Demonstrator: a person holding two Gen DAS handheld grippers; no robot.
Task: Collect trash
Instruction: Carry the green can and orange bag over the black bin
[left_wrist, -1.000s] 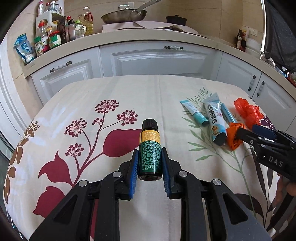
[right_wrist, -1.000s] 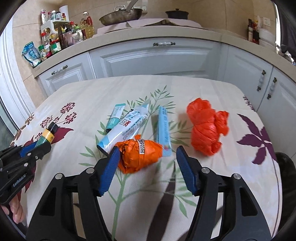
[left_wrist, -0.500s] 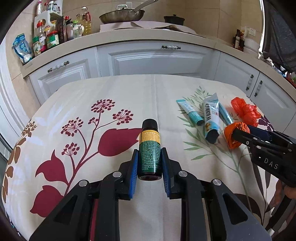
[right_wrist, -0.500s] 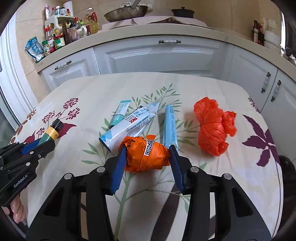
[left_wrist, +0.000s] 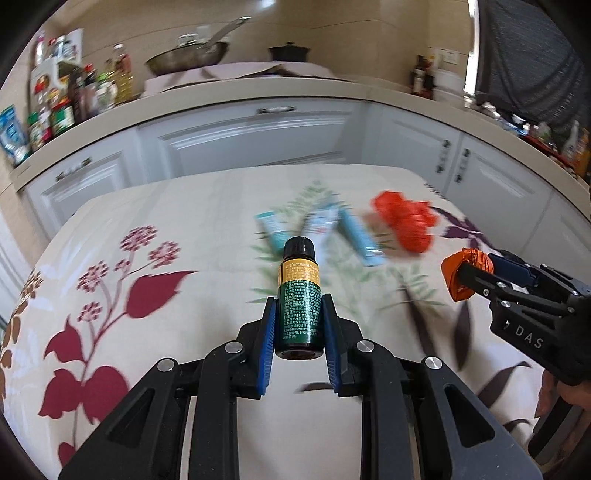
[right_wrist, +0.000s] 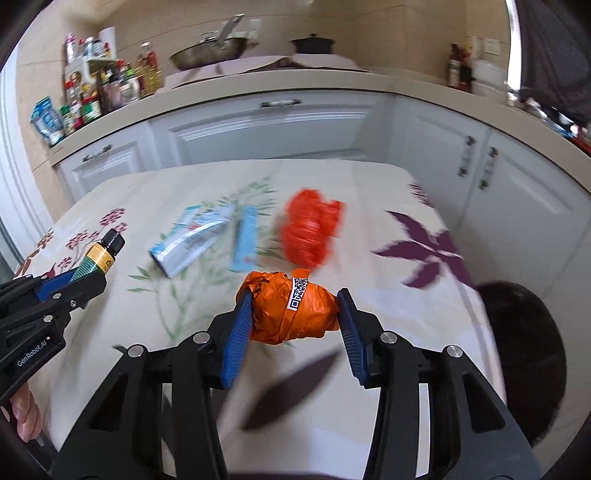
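Now, from the left: left tongs (left_wrist: 297, 332) clamped narrow on a small dark green bottle (left_wrist: 298, 301), black cap pointing away, base toward the camera, lifted clear of the flowered cloth on the desk (left_wrist: 207, 206). Further right, on the cloth and well apart from both tongs: a small teal tube (right_wrist: 188, 216), a larger white-and-blue tube (right_wrist: 192, 242) beside it, a slim blue tube (right_wrist: 245, 240), then a loose crumple of red-orange plastic (right_wrist: 310, 229) on the far right side. Nearest on the right: right tongs (right_wrist: 293, 314) closed on an orange wrapped bundle (right_wrist: 291, 308) with a printed code strip, pads pressing both ends, bundle off the cloth. At the lower right edge, a dark round shape (right_wrist: 524, 354), possibly a bin mouth, though too blurred to say. Four pieces left on the desk, so collecting likely less than half done. Risks from here, as judgement only: smooth round bottle held near its base, so a quick swing or tilt could let it slide out forward. Soft bundle liable to squash and slip if the wrapping gives under the pads. Both tongs loaded and close together, so a knock between them on the way to a shared drop point could shake either piece loose. Light plastic crumple easily pushed off the far edge by a passing sweep.
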